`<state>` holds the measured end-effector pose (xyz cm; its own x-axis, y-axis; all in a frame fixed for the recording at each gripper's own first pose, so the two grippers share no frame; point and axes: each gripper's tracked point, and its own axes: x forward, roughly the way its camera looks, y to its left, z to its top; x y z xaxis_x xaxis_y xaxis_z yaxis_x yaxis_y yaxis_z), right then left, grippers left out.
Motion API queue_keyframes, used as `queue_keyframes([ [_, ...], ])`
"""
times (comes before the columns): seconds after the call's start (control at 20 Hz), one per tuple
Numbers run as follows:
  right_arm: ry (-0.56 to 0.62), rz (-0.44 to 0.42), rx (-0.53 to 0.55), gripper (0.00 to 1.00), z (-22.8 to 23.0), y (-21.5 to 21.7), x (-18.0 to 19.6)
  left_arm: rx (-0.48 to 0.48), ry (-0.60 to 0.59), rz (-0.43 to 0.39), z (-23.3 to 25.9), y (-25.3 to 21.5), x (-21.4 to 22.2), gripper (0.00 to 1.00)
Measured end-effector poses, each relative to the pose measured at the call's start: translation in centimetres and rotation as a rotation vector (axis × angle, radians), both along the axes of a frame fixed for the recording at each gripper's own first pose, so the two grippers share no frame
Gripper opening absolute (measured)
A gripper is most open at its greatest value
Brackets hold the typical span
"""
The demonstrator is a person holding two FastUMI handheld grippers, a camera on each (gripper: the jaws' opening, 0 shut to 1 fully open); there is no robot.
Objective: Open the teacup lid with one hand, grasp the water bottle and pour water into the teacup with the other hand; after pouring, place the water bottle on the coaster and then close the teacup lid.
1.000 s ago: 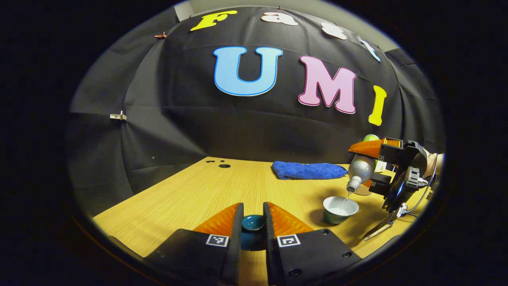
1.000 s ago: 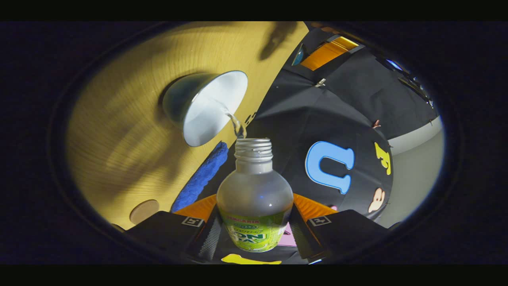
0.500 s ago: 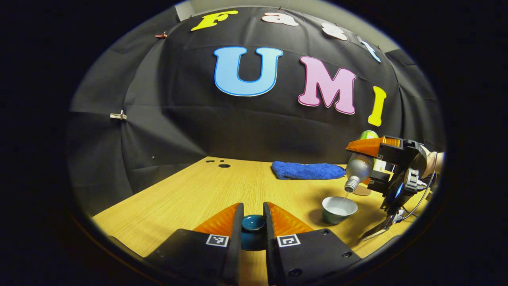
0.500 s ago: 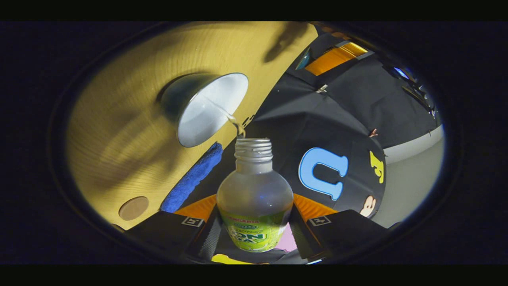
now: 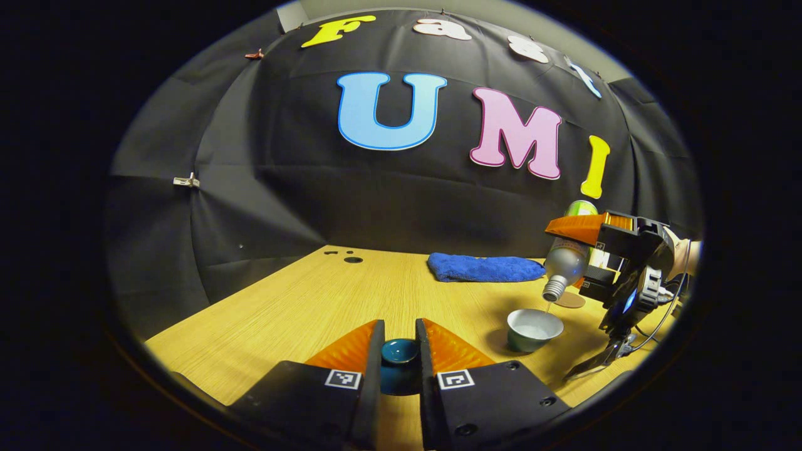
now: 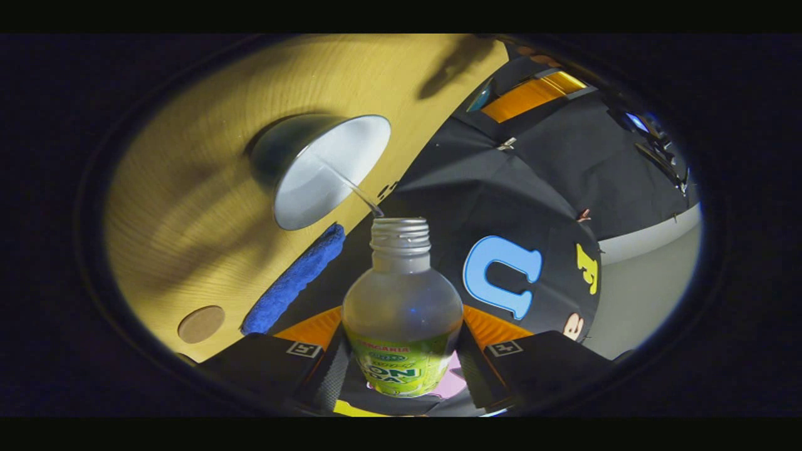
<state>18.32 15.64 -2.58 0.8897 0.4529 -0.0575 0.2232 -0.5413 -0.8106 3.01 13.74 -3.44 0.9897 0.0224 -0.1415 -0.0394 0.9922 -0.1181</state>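
Pour step in hand: right gripper (image 6: 401, 351) clamped on the water bottle (image 6: 401, 319), tipped neck-down over the teacup (image 5: 533, 329) near the table's (image 5: 301, 307) right edge, thin stream falling in. Left gripper (image 5: 400, 354) closed on the teacup lid (image 5: 400, 352) at the front edge. Next, I'd say: tip the bottle upright, then set it on the coaster (image 5: 570, 300) just behind the cup, beside the blue cloth (image 5: 482, 268).

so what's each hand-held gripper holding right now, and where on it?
Left hand-held gripper: teacup lid, pinched at its sides. Right hand-held gripper: water bottle, gripped on its labelled body, tilted over the teacup.
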Motion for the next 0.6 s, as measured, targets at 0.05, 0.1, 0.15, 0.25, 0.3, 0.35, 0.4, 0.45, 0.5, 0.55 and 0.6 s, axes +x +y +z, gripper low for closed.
queue_keyframes([
  [0.05, -0.002, 0.005, -0.001, 0.80, 0.1, 0.1, -0.1, -0.001, 0.000, -0.001, 0.0, 0.0, 0.0, 0.30],
  [0.1, -0.003, 0.007, 0.000, 0.80, 0.1, 0.3, -0.1, -0.001, 0.000, -0.001, 0.0, 0.0, 0.0, 0.30],
  [0.15, -0.003, 0.007, 0.000, 0.80, 0.1, 0.3, -0.2, -0.002, 0.000, -0.001, 0.0, 0.0, 0.0, 0.30],
  [0.25, -0.011, 0.009, -0.008, 0.80, 0.3, 0.3, -0.3, -0.003, 0.001, -0.001, 0.0, 0.0, 0.0, 0.30],
  [0.3, -0.021, 0.009, -0.010, 0.80, 0.5, 0.5, -0.3, -0.002, 0.002, -0.001, -0.1, -0.1, 0.0, 0.30],
  [0.35, -0.025, 0.010, -0.008, 0.80, 0.8, 0.4, -0.4, -0.002, 0.005, -0.001, -0.1, 0.0, 0.0, 0.32],
  [0.4, -0.026, 0.010, -0.002, 0.80, 1.0, 0.5, -0.4, -0.003, 0.006, -0.003, -0.1, -0.1, 0.0, 0.30],
  [0.45, -0.026, 0.010, 0.002, 0.80, 1.1, 0.5, -0.5, -0.003, 0.008, -0.006, -0.1, -0.2, 0.0, 0.30],
  [0.5, -0.031, 0.013, 0.001, 0.80, 1.3, 0.6, -0.7, -0.006, 0.007, -0.008, -0.2, -0.2, 0.0, 0.30],
  [0.55, -0.034, 0.016, -0.002, 0.80, 1.4, 0.6, -0.9, -0.008, 0.007, -0.010, -0.1, -0.2, 0.0, 0.30],
  [0.6, -0.038, 0.018, -0.006, 0.80, 1.4, 0.7, -1.0, -0.009, 0.007, -0.013, -0.2, -0.2, 0.0, 0.30],
])
